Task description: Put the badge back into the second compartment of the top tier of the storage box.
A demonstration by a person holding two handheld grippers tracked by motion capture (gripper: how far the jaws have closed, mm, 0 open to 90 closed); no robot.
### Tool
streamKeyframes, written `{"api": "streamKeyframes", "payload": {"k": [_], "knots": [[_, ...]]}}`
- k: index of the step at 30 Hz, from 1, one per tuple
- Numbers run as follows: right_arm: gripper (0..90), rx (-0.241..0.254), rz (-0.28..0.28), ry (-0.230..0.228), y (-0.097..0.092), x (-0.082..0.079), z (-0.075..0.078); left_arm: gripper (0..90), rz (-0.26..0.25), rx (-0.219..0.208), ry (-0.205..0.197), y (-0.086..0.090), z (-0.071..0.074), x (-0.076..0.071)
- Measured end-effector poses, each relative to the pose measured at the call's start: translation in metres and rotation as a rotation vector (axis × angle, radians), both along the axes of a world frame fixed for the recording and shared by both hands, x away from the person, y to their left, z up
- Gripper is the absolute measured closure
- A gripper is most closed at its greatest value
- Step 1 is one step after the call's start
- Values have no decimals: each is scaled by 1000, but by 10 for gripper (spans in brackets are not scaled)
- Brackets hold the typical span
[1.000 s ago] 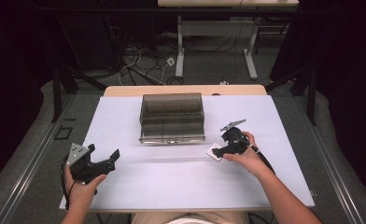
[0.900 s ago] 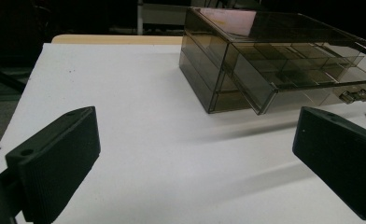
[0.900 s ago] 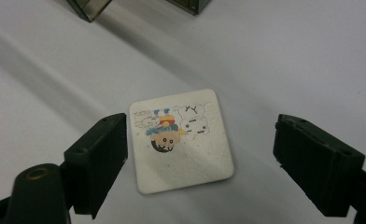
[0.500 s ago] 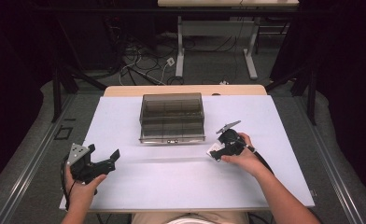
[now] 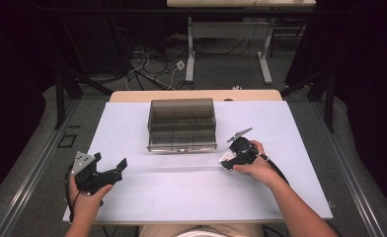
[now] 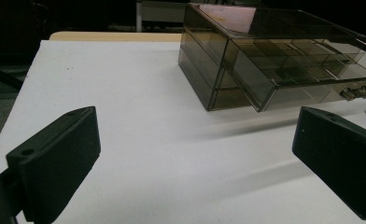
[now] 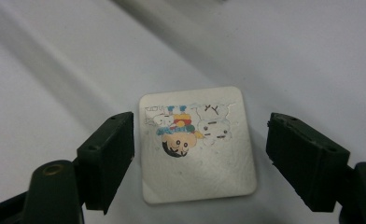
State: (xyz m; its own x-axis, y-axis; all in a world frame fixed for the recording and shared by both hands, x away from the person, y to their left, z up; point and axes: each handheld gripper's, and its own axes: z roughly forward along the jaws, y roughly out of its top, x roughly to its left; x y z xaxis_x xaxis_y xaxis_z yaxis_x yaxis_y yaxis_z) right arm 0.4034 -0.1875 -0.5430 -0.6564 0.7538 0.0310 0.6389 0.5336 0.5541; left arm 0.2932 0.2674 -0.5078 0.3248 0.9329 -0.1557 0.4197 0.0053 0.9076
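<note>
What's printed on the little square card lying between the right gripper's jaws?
The card is pale silvery white with small colourful cartoon figures on it, best seen in the right gripper view.

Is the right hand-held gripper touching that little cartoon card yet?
Apart on one side: in the right gripper view a gap separates the card from one jaw of the right hand-held gripper; the other side, cannot tell.

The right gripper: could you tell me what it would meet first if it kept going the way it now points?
Most likely the small white picture card lying flat on the table. The right gripper points down with the card between its open jaws.
</note>
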Motion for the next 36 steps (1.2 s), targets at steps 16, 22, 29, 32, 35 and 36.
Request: {"api": "streamKeyframes", "payload": {"k": [16, 22, 29, 32, 35, 36], "knots": [[263, -13, 11, 7, 4, 0, -5, 13, -1, -3, 6, 0, 0, 0], [281, -30, 12, 22, 5, -2, -3, 13, -1, -1, 8, 0, 0, 0], [289, -29, 4, 18, 6, -3, -3, 14, -2, 0, 7, 0, 0, 0], [289, -17, -2, 8, 6, -3, -4, 14, -1, 0, 8, 0, -1, 1], [288, -33, -7, 19, 7, -4, -3, 15, -1, 0, 9, 0, -1, 1], [288, -26, -12, 13, 7, -4, -4, 15, -1, 1, 9, 0, 0, 1]]}}
